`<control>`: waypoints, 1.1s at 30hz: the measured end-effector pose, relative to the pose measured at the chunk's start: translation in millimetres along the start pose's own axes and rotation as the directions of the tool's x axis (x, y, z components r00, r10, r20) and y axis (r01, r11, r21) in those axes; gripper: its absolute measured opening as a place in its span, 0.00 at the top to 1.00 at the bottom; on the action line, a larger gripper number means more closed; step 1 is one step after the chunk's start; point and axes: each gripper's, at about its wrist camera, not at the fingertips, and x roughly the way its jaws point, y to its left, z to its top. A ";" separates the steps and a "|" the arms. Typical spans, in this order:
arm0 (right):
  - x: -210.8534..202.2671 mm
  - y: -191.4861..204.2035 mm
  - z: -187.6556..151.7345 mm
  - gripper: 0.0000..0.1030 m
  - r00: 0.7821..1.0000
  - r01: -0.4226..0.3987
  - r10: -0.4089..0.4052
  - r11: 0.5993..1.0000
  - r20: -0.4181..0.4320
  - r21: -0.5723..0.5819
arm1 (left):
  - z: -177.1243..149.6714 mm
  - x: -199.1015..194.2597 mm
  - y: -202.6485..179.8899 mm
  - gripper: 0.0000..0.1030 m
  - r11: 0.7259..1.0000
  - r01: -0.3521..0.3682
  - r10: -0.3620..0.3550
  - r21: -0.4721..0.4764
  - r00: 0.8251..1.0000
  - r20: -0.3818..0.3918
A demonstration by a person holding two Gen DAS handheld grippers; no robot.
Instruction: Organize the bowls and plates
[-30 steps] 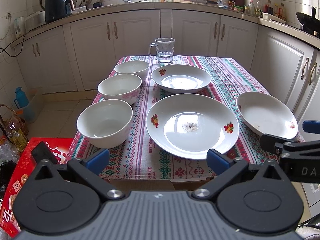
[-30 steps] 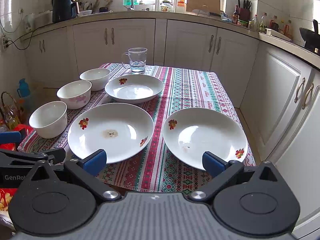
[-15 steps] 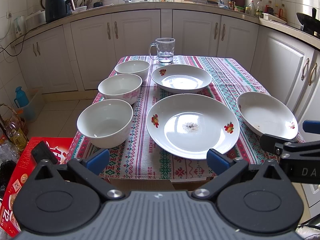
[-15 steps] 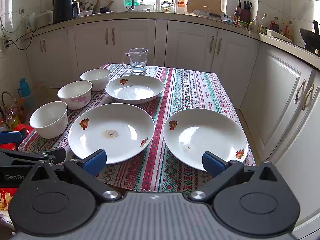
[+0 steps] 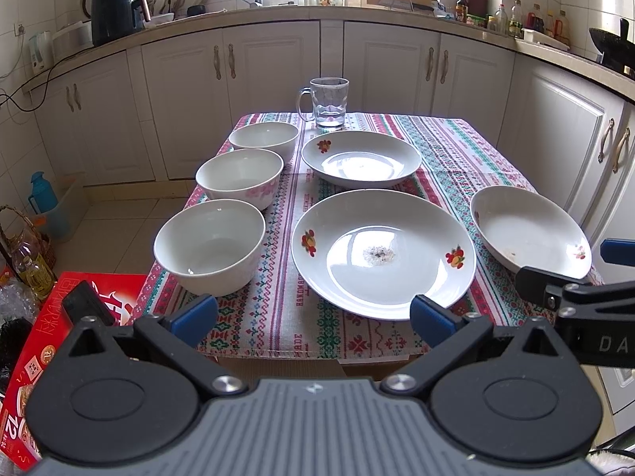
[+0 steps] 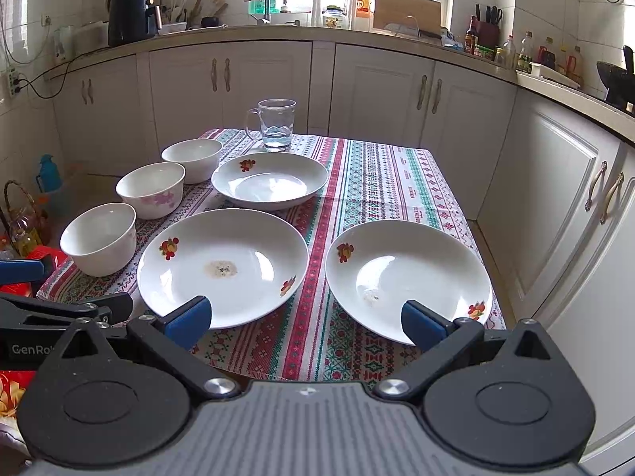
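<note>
L hand-held gripper (image 5: 313,315) "DA" | R hand-held gripper (image 6: 305,315) "GenRo" | red box (image 5: 24,361) "12"

Left gripper's (image 5: 313,315) body hides the near edge of the tablecloth (image 5: 278,333); right gripper (image 5: 575,273) is cut off by the frame edge, covering the right plate's (image 5: 528,234) near rim.

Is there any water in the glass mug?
Yes, a little. The mug stands upright with clear water pooled only near its bottom.
</note>
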 end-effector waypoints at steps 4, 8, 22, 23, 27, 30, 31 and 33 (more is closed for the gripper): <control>-0.1 0.1 0.6 0.00 1.000 0.000 0.000 1.000 0.001 -0.003 | 0.6 -0.2 0.4 0.01 1.000 0.001 -0.001 -0.003 1.000 0.001; -0.5 0.7 0.4 0.00 1.000 -0.004 0.004 1.000 0.004 -0.005 | 1.3 -0.1 0.6 0.01 1.000 -0.002 0.002 -0.011 1.000 0.005; -3.7 -1.2 0.7 0.00 1.000 -0.014 0.014 1.000 0.025 -0.001 | 2.4 -3.5 -1.3 0.01 1.000 0.003 -0.003 -0.004 0.999 0.046; -4.6 -1.6 0.8 0.00 0.999 -0.016 0.016 1.000 0.029 0.000 | 2.8 -4.4 -0.8 0.01 1.000 0.008 -0.008 -0.005 0.999 0.050; -10.8 -4.5 1.7 0.00 0.997 -0.033 0.032 0.999 0.070 0.006 | 5.5 -7.2 3.6 0.01 0.998 0.057 -0.056 -0.017 0.996 0.075; -14.8 -5.5 4.0 0.00 0.995 -0.040 0.040 0.999 0.095 0.001 | 8.0 -11.4 2.6 0.01 0.998 0.064 -0.064 0.004 0.992 0.105; -16.0 -6.3 4.8 0.00 0.994 -0.041 0.041 0.999 0.103 0.001 | 9.7 -12.7 2.3 0.01 0.998 0.066 -0.067 0.013 0.991 0.117; -17.9 -7.6 7.0 0.00 0.992 -0.043 0.043 0.999 0.119 0.000 | 14.3 -13.3 2.0 0.01 0.996 0.081 -0.083 0.024 0.989 0.125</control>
